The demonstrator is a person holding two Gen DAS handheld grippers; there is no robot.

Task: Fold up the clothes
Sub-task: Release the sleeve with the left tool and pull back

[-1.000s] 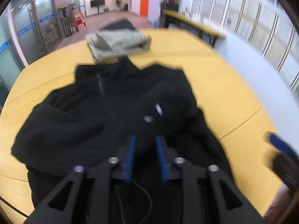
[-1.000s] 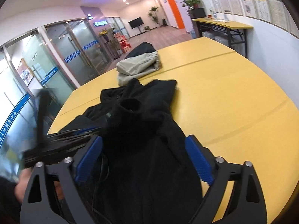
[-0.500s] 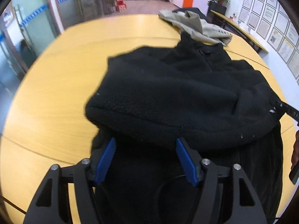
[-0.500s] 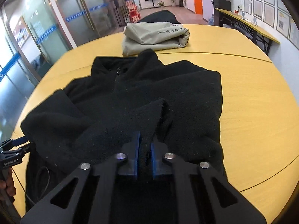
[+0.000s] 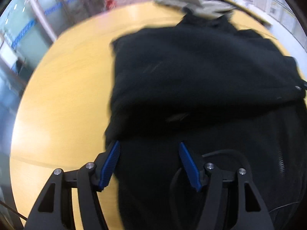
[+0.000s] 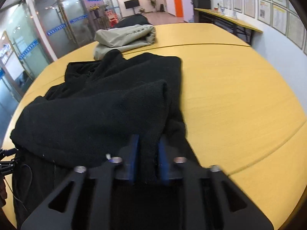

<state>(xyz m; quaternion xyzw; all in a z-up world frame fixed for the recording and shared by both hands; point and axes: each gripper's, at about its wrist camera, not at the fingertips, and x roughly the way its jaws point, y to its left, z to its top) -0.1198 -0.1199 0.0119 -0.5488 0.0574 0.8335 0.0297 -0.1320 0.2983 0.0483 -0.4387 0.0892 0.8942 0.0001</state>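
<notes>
Black fleece jacket on yellow worktop, thick, soft, floppy: right tongs pinch its folded hem, left tongs gape empty over it; grip doubled edges.

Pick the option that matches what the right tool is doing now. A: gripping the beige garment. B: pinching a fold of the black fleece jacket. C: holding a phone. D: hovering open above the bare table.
B: the right tool has its blue pads closed on a fold of the black fleece jacket.
</notes>
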